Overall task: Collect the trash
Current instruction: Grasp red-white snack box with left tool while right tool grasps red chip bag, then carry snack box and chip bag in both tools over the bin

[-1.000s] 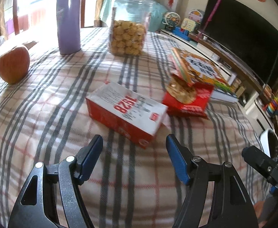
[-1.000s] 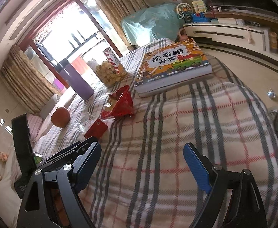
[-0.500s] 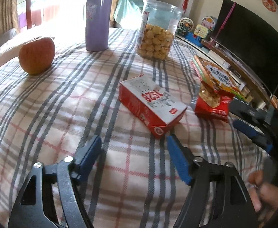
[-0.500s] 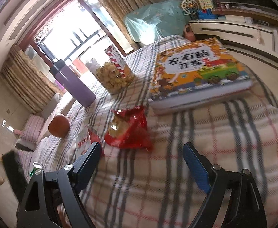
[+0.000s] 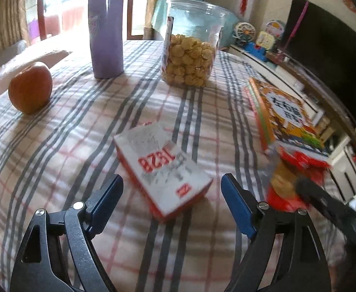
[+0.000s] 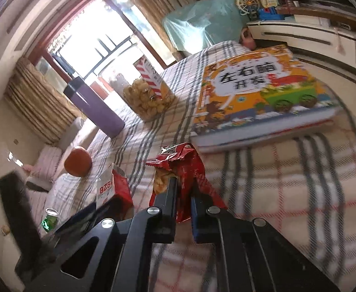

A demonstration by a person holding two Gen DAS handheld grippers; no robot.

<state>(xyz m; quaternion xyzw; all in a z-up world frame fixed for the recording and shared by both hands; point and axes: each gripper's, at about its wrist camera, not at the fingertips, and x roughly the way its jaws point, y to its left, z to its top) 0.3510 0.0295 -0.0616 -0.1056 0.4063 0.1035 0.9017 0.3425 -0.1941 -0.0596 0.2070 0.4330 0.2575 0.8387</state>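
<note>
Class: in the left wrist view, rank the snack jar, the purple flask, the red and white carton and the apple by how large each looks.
Apparent size only; nearness may mislead.
1. red and white carton, nearest the camera
2. snack jar
3. purple flask, close to the jar, unsure
4. apple

We're in a home living rm: TV (image 5: pixel 329 56) upper right, curtains (image 6: pixel 35 102) at left w/ window, plaid-covered table (image 5: pixel 63 131), toys on cabinet.

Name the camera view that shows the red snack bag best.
Right wrist view: the red snack bag sits centered, pinched in the right gripper. Left wrist view shows it only blurred at the right edge.
</note>
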